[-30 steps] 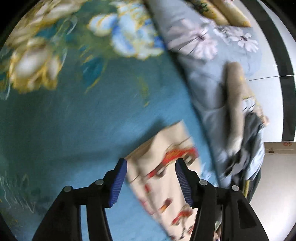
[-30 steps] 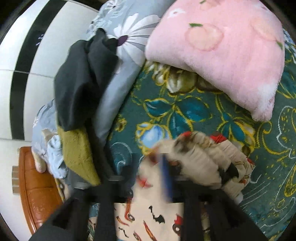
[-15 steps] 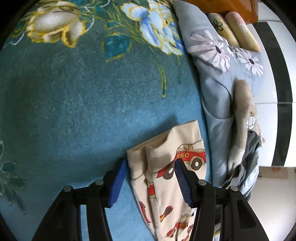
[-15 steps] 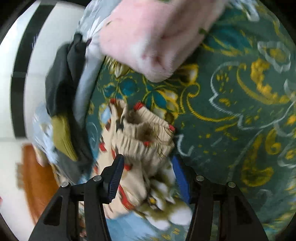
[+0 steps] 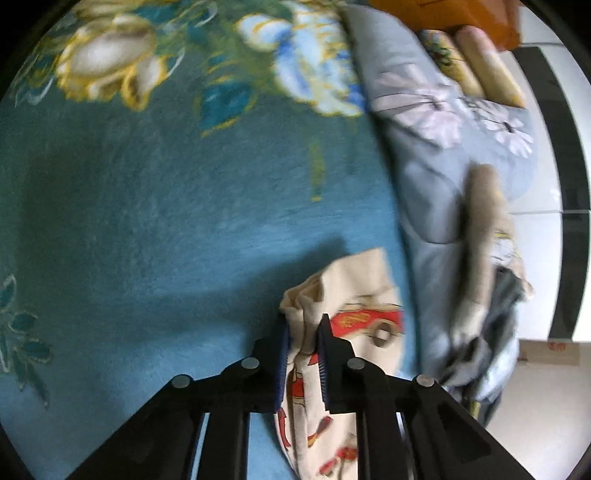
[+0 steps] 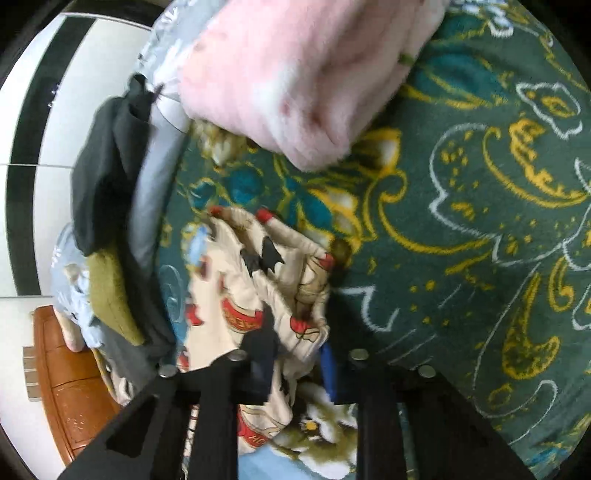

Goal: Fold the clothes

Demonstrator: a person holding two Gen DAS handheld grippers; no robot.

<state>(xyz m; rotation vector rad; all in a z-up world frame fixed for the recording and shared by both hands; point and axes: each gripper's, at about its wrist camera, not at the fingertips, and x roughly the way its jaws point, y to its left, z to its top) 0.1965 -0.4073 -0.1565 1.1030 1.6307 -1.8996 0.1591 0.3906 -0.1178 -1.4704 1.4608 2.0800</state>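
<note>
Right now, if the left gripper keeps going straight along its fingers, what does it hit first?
The left gripper is shut on the car-print garment; the bunched cream cloth ahead comes first, then probably the teal floral blanket. Depth is unclear.

Across most of your left wrist view spreads a teal bed cover point(image 5: 166, 221) printed with large cream and blue flowers, mostly at the top of the frame. In the upper right lies a grey floral quilt point(image 5: 436, 147), with an orange-brown wooden piece of furniture point(image 5: 461, 14) at the top edge. At the far right you see a white tiled wall point(image 5: 543, 184) crossed by a black band point(image 5: 574, 258).

In your right wrist view the cover reads dark green with gold scrollwork point(image 6: 480, 240). White tiles with black bands point(image 6: 26, 166) fill the left side, and a brown wooden cabinet point(image 6: 70, 387) sits at lower left.
</note>
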